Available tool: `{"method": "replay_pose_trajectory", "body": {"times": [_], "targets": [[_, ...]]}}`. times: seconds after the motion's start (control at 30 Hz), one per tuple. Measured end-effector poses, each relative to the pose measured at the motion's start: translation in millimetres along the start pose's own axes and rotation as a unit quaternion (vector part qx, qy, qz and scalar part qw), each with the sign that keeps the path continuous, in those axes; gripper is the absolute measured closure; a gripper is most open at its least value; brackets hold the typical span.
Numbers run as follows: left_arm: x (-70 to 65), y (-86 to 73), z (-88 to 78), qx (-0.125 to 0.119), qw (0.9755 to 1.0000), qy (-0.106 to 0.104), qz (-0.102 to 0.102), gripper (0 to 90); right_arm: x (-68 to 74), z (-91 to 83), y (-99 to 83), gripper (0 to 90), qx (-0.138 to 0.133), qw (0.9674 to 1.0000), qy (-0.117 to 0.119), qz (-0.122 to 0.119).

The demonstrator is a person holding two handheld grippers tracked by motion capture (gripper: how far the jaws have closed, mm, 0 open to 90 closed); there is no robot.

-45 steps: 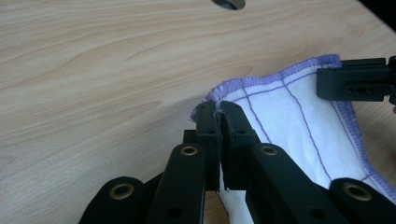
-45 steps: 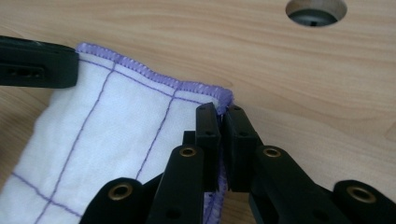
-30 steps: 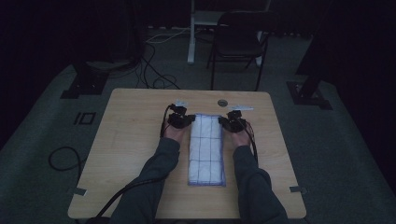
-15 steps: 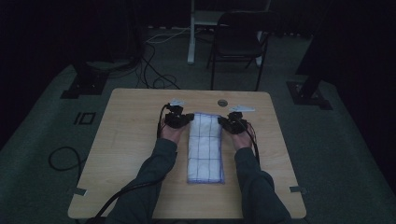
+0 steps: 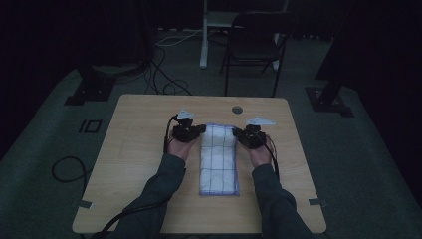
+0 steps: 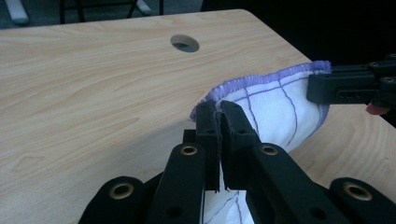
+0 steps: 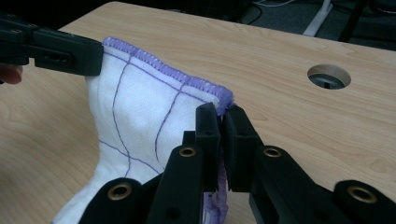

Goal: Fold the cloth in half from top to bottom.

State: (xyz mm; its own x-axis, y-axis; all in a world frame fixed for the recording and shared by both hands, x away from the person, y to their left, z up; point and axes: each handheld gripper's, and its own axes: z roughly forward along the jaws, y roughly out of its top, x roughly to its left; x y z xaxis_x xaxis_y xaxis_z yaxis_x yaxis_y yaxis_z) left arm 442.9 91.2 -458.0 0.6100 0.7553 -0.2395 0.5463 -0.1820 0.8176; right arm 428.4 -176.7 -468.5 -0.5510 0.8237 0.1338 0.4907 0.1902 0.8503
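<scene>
No text, label, brand, number or sign can be read in any of the views. The cloth [image 5: 218, 158] carries a plain purple grid of lines and a purple stitched edge, with no lettering.

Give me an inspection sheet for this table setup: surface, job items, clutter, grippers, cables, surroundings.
Surface: light wooden table with a round cable hole.
Job's things: white cloth with purple grid lines and purple hem, far edge lifted off the table.
Clutter: nothing seen.
Grippers: left gripper and right gripper each shut on a far corner of the cloth.
Cables: black cables on the floor.
Surroundings: dark room, black chair.
</scene>
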Motion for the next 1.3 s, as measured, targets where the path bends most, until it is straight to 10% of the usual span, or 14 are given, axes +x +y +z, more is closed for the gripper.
{"method": "replay_pose_trajectory", "body": {"times": [1.3], "targets": [[-25.7, -24.6, -41.3, -0.025, 0.9992, -0.019, 0.023, 87.3, 27.8, -39.3, -15.4, 86.2, -0.028, 0.9987, 0.022, -0.036]]}}
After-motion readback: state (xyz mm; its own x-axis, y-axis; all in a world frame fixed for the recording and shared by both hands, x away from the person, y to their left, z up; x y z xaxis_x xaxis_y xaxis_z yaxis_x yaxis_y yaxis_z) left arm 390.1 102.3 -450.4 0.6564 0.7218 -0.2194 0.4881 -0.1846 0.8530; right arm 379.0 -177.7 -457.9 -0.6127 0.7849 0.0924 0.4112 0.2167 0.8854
